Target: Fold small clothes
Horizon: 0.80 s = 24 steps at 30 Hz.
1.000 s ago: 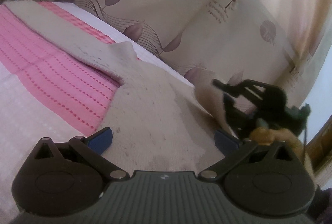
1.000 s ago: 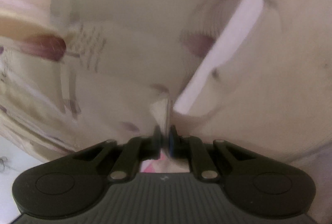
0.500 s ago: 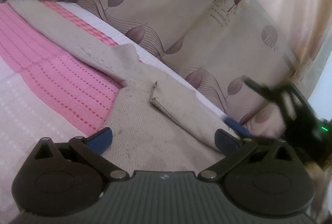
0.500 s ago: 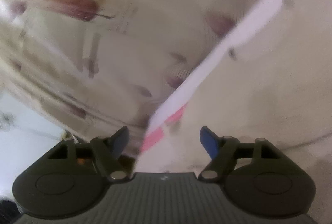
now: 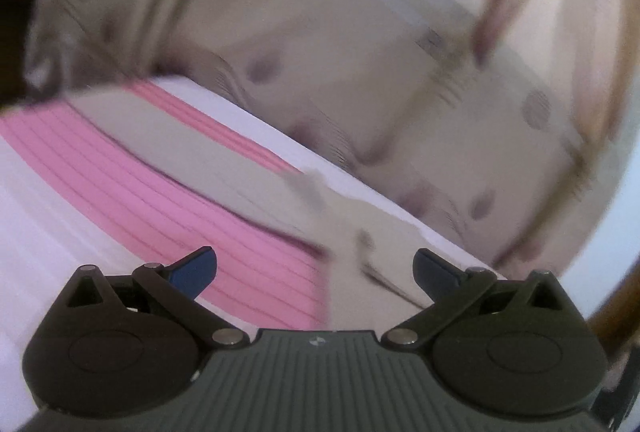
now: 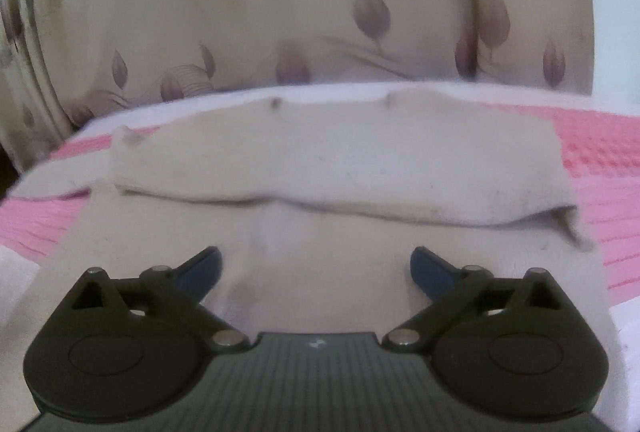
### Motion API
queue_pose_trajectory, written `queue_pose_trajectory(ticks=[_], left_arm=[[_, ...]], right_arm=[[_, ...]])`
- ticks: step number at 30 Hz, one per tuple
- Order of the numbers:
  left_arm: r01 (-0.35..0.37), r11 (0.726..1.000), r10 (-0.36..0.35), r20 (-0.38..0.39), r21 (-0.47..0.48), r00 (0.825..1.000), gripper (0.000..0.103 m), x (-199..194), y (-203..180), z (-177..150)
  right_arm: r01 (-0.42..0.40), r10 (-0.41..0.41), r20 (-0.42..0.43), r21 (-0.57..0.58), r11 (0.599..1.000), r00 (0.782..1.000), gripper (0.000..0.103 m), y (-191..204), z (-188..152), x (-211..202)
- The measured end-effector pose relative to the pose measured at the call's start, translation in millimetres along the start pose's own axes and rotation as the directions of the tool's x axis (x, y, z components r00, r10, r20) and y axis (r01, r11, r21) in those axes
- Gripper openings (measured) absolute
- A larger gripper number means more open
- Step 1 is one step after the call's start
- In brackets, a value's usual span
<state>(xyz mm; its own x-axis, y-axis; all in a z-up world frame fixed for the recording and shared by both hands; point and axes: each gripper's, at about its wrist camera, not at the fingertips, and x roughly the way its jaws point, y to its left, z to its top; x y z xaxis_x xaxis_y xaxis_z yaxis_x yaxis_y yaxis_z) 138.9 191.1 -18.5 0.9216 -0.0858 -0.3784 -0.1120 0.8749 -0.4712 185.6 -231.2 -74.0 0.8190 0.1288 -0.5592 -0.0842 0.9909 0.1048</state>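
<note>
In the left wrist view, which was smeared by motion, the left gripper (image 5: pixel 315 270) filled the bottom of the frame with its blue fingers spread wide and nothing between them. A pink striped cover (image 5: pixel 132 175) ran from the left edge down toward the centre, and a beige garment (image 5: pixel 224 161) lay on it as a long band from the middle left to the lower centre, where it passed between the open fingers without being touched by them. A leaf-print curtain (image 5: pixel 380 71) took up the top and right of that frame. In the right wrist view, sharper, the right gripper (image 6: pixel 316 270) also stood open and empty at the bottom, hovering over the near part of the garment (image 6: pixel 328 167). A flap was already turned over across the middle of the frame, its folded edge running left to right; at the right end the layers gaped and a loose corner stuck out over the pink cover (image 6: pixel 608 159). The curtain (image 6: pixel 320 11) hung behind at the top. One fold looked done and a further fold seemed due. The risks, as I judged them: a pinch at the gaping right end could catch only the top layer and pull the flap open; the soft knit could drag on the cover and skew the edge; and a grab made while the left camera was still blurred could miss the hem altogether.
</note>
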Motion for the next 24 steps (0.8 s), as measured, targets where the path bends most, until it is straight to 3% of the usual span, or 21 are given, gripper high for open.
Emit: queue_pose_trajectory(ticks=[3,6,8,11,13,15,17,18,21,24], left_arm=[[-0.104,0.994,0.104,0.005,-0.020,0.995,0.103,-7,45,39],[-0.160,0.984,0.159,-0.016,-0.085,0.987,0.103,-4,94,80],[-0.149,0.970,0.149,-0.018,-0.193,0.989,0.102,-1,137,107],[-0.151,0.931,0.129,-0.087,-0.332,0.988,0.102,17,195,141],[-0.157,0.914,0.120,-0.122,-0.373,0.985,0.102,31,221,154],[-0.136,0.863,0.050,-0.184,-0.487,0.982,0.100,50,254,161],[-0.108,0.777,-0.021,-0.197,-0.620,0.980,0.097,62,282,157],[-0.099,0.746,-0.050,-0.203,-0.658,0.978,0.097,70,292,156],[-0.105,0.719,-0.072,-0.224,-0.687,0.972,0.093,91,312,161],[-0.084,0.662,-0.132,-0.227,-0.745,0.965,0.093,112,326,155]], right_arm=[[0.046,-0.048,-0.017,-0.069,0.997,0.999,0.102,15,-2,5],[-0.080,0.073,-0.050,-0.152,0.985,0.996,0.102,26,-3,7],[-0.110,0.104,-0.044,-0.167,0.980,0.994,0.102,28,-6,6],[-0.115,0.108,-0.054,-0.170,0.979,0.993,0.102,30,-5,10],[-0.112,0.103,-0.063,-0.165,0.980,0.993,0.102,30,-5,13],[-0.102,0.092,-0.063,-0.173,0.980,0.994,0.102,30,-6,15],[-0.089,0.079,-0.060,-0.190,0.978,0.995,0.102,34,-8,13],[-0.084,0.074,-0.058,-0.198,0.977,0.996,0.102,36,-8,14],[-0.076,0.067,-0.053,-0.203,0.976,0.996,0.102,37,-9,14],[-0.073,0.063,-0.053,-0.196,0.978,0.997,0.102,36,-8,15]])
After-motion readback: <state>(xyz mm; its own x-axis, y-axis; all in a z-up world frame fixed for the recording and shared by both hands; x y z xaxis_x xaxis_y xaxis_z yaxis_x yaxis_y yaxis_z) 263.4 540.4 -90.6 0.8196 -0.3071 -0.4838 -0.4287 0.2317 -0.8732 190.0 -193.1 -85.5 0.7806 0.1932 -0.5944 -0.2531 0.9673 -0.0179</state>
